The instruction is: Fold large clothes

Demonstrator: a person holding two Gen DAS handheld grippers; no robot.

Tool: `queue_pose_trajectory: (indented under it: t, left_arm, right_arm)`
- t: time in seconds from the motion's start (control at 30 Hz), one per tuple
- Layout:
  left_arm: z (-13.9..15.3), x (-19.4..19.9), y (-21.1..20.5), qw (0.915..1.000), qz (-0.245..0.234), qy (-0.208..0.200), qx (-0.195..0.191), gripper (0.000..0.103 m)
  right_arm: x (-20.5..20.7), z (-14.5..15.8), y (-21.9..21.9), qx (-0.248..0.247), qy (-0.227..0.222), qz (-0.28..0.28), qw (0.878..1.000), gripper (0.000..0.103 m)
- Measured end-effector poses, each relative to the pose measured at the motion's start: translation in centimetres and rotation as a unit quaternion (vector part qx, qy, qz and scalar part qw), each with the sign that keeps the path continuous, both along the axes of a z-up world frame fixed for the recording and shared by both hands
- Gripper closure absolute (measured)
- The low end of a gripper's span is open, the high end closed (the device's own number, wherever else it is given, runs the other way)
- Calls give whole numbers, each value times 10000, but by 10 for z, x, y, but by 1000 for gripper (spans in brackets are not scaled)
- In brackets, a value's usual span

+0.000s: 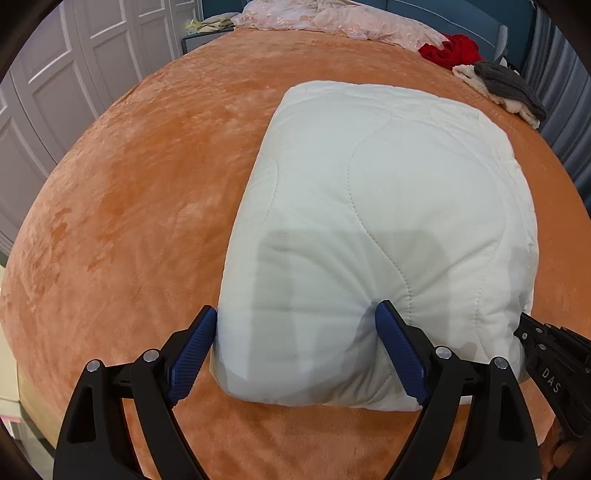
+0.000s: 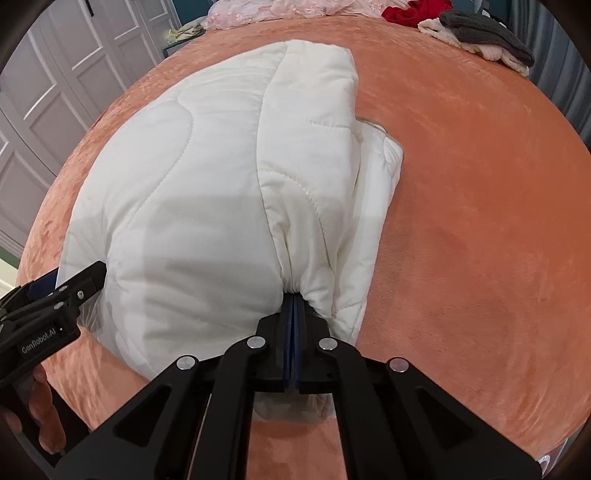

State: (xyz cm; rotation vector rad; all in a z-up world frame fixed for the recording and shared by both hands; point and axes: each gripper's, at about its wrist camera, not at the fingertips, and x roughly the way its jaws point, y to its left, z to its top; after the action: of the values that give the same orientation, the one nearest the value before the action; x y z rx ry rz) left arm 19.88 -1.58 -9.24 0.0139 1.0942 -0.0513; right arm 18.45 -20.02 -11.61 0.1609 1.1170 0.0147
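— What are the two grippers doing at the near edge?

— The right gripper [image 2: 293, 295] has its fingers pressed together on a pinch of the white quilted comforter [image 2: 207, 177], right at the near right corner where the layers gather. The left gripper [image 1: 295, 332] stands wide, its blue fingers [image 1: 400, 354] spread around the near left end of the bundle, one touching the side, the other dented into the top, not clamping.

— How would that thing handle?

— Soft and puffy, I'd say; bulky but probably light. It gives under a fingertip and would sag from a single pinch. Stitched edges and corners look like the safest hold.

— And where is it lying?

— Folded into a thick pad on the orange bed [image 1: 129, 184], running away from us. Far beyond sit a pink throw [image 1: 332, 18], a red garment [image 1: 452, 50] and a grey knit [image 1: 509, 86].
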Motion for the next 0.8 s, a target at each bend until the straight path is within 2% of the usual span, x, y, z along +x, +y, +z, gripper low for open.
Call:
queue_pose_trajectory:
  t: [0.13,0.8]
  left_arm:
    - [-4,2,0,10000,13,-12,14,15]
    - [-10,5,-2,10000,46,-26,4,14]
  right_arm:
    - [4,-6,-2,109,2,-60,9999,103]
    - [5,-8,-1,48,-79,-80,9999,103]
